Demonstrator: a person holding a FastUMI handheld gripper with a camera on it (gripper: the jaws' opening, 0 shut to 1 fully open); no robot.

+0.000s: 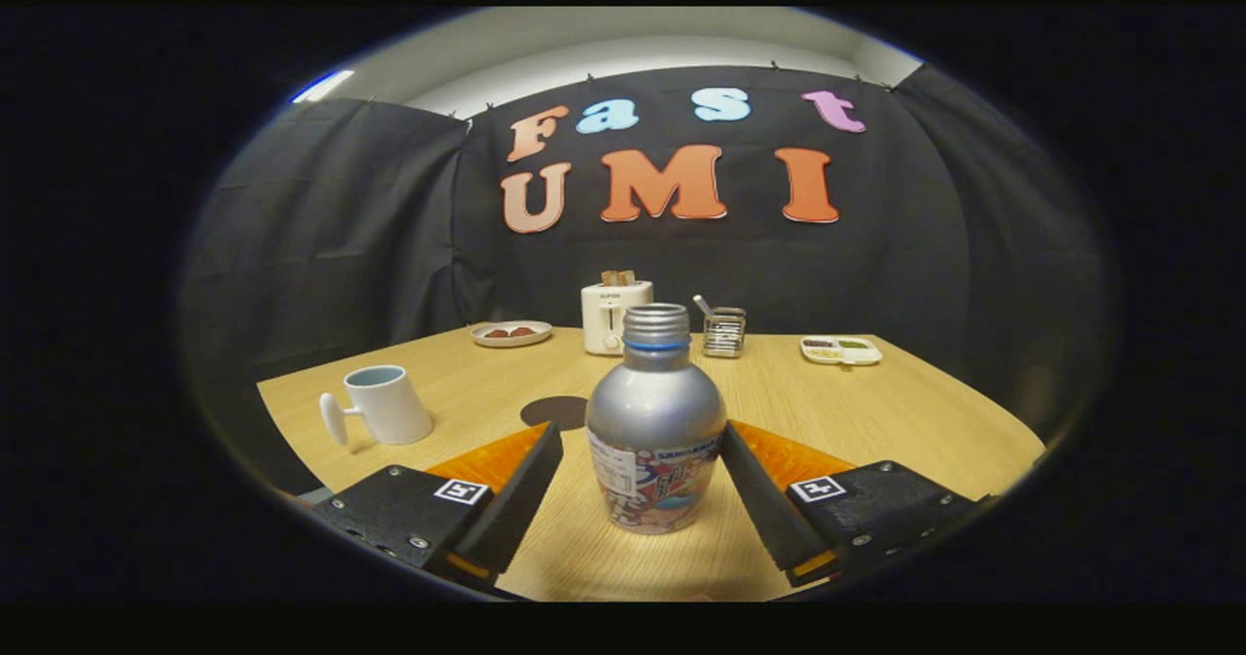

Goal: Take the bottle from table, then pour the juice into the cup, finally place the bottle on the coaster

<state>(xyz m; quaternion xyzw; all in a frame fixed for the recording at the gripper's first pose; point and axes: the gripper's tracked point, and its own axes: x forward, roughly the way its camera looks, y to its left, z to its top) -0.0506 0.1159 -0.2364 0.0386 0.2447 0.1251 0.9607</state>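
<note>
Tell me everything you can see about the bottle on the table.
The bottle is a silvery metal one with a rounded shoulder, a threaded neck with a blue ring and no cap visible, and a colourful printed label around its lower half. It stands upright on the wooden table, between the open claw fingers; the right finger looks right against its side, the left a little apart. A dark round coaster lies just behind it.

**Tongs held open, low and level**

The tongs [642, 470] point forward, their two black fingers [516, 499] spread wide in a V, tips well apart. Each finger has a dark inner pad, an orange side panel, and a black base block carrying a small square marker. The right finger's tip looks close to touching.
</note>
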